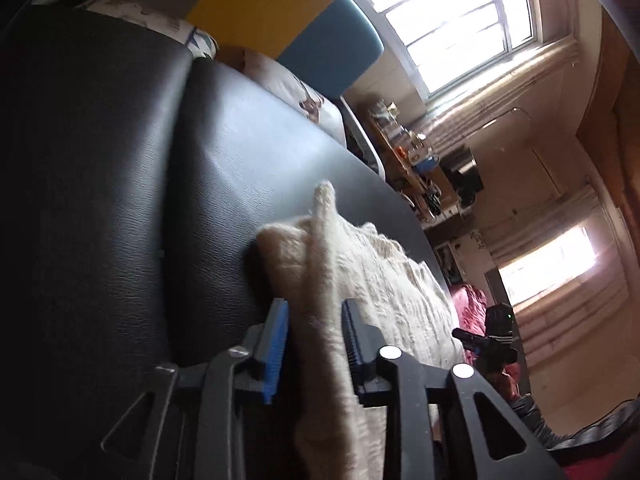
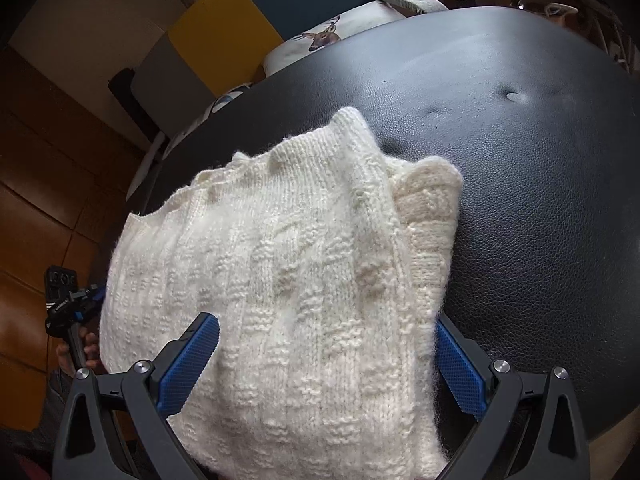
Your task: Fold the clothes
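cream knit sweater (image 2: 280,272) lies folded on black leather seat (image 2: 520,160).

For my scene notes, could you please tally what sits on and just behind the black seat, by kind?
Cream knitted garment: 1
Black leather seat: 1
Printed cushions: 2
Yellow and teal chair back: 1
Total: 5

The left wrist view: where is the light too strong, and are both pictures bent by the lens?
Left wrist view: the windows are blown out to white, and the black leather seat stays dark with a soft sheen. Right wrist view: even light, the knitted sweater sharp. Both show fisheye bending and dark corners.
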{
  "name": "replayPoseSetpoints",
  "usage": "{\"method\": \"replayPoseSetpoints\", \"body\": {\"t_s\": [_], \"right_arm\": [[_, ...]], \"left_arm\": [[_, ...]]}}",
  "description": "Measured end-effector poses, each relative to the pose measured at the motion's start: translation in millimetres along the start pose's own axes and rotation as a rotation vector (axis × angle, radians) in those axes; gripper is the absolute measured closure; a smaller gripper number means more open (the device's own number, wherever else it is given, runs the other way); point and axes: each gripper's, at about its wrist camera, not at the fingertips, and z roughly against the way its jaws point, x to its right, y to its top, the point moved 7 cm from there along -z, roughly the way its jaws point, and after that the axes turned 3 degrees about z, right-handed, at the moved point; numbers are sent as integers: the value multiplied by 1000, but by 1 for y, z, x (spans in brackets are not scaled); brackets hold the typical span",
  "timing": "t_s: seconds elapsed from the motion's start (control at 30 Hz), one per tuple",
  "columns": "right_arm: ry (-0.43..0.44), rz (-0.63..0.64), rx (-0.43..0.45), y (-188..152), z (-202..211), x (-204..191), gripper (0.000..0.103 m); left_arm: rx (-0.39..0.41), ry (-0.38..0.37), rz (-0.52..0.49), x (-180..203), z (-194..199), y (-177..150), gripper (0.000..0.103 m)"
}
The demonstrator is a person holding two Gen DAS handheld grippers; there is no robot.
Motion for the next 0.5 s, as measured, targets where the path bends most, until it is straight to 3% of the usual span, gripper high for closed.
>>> {"method": "replayPoseSetpoints", "body": {"t_s": [0.13, 0.2, 0.43, 0.5], "right_arm": [[-20, 6, -14, 0, -1, 0, 0], [-34, 13, -18, -1, -1, -1, 0], [-79, 24, -40, 0, -4, -4, 0], [-84, 32, -39, 0, -3, -3, 0]], "left_arm": [[-132, -96, 105, -8, -29, -11, 66], [-147, -139, 111, -5, -38, -11, 64], [-172, -78, 21, 10, -51, -3, 64], [-167, -53, 0, 16, -56, -3, 69]]}}
